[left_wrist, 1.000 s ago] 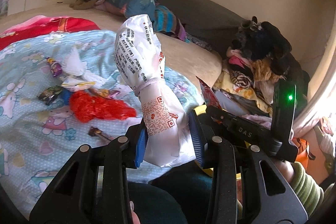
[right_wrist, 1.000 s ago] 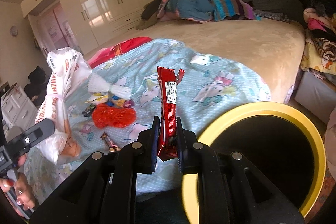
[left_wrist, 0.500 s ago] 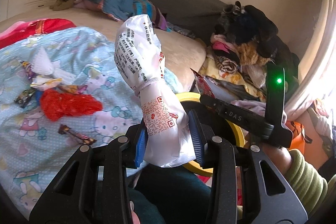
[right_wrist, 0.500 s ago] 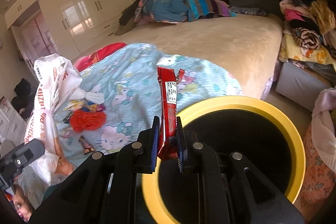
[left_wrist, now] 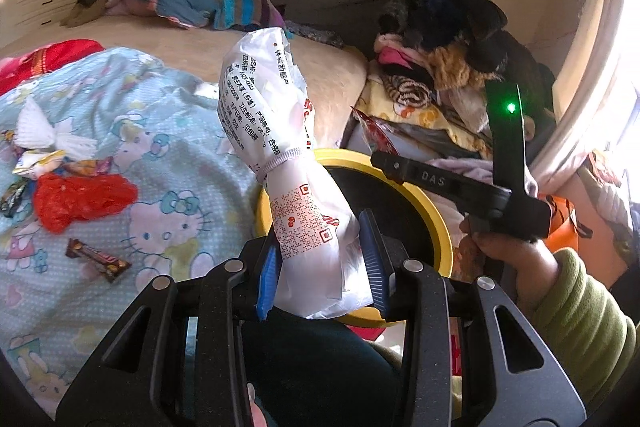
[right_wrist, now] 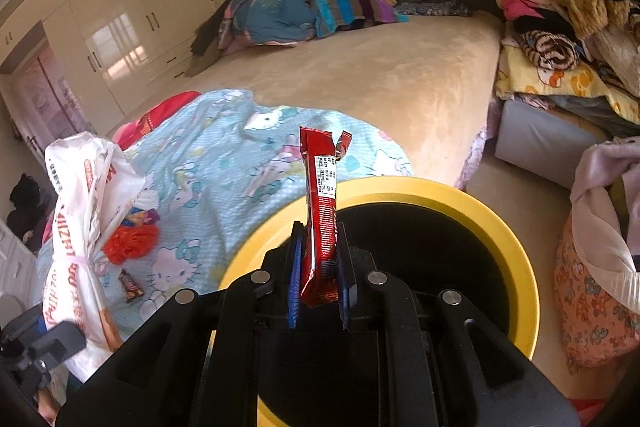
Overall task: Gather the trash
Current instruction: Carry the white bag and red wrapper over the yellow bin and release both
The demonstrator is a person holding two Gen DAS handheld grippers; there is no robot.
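Right gripper [right_wrist: 318, 277] is clamped on the red wrapper [right_wrist: 322, 211], long axis standing upright, and the yellow-rimmed bin [right_wrist: 516, 239] gapes directly beneath and beyond its jaws. Left gripper [left_wrist: 320, 259] squeezes the white bag [left_wrist: 280, 147], upright too, over the bin's near rim. The right looks better placed to drop first.

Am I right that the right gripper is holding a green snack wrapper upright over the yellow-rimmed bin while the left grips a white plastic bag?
Not quite: the snack wrapper in the right gripper is red, not green, as the right wrist view shows. It does stand upright over the yellow-rimmed bin, and the left gripper does grip the white plastic bag.
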